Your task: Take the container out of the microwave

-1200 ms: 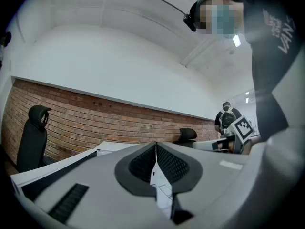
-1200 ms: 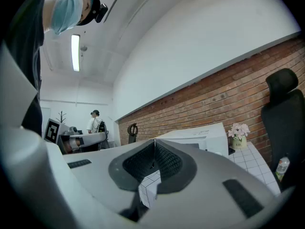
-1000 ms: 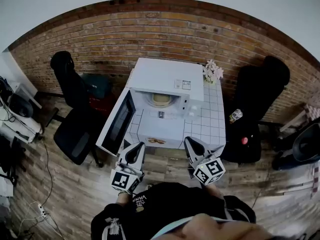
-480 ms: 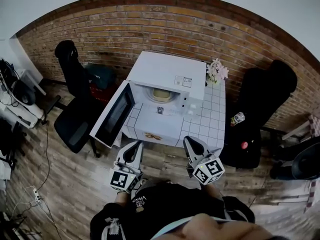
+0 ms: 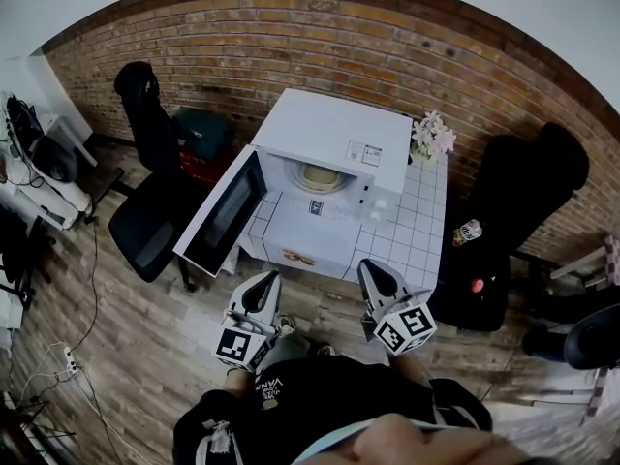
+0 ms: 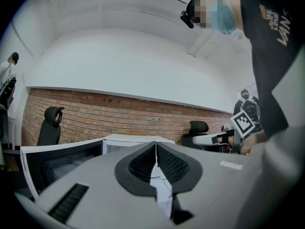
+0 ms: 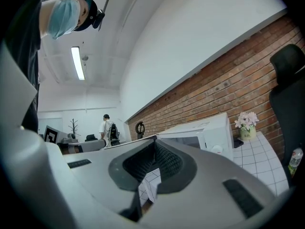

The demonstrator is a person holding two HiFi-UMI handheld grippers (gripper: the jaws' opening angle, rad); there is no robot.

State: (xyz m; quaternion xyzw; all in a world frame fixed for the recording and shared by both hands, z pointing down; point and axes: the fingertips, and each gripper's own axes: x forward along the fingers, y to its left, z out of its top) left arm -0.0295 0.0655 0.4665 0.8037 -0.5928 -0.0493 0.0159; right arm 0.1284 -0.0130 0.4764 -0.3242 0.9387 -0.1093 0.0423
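A white microwave (image 5: 334,139) stands on a white tiled table (image 5: 412,231) with its door (image 5: 225,213) swung open to the left. Inside it sits a pale round container (image 5: 320,175). Both grippers hang over the wooden floor, short of the table's front edge and apart from the microwave. My left gripper (image 5: 265,282) points toward the open door, jaws shut and empty. My right gripper (image 5: 374,272) points at the table's front right, also shut with nothing in it. The left gripper view shows the door (image 6: 62,161) and microwave (image 6: 126,140) beyond the shut jaws; the right gripper view shows the microwave (image 7: 205,135).
A pot of pale flowers (image 5: 433,136) stands at the table's back right corner. Black office chairs stand left (image 5: 145,216) and right (image 5: 513,201) of the table, a bottle (image 5: 467,232) beside the right one. A brick wall (image 5: 291,56) runs behind.
The head view has swung, so the microwave and table sit a little higher and further right. Both grippers stay shut and have sunk slightly in front of the body.
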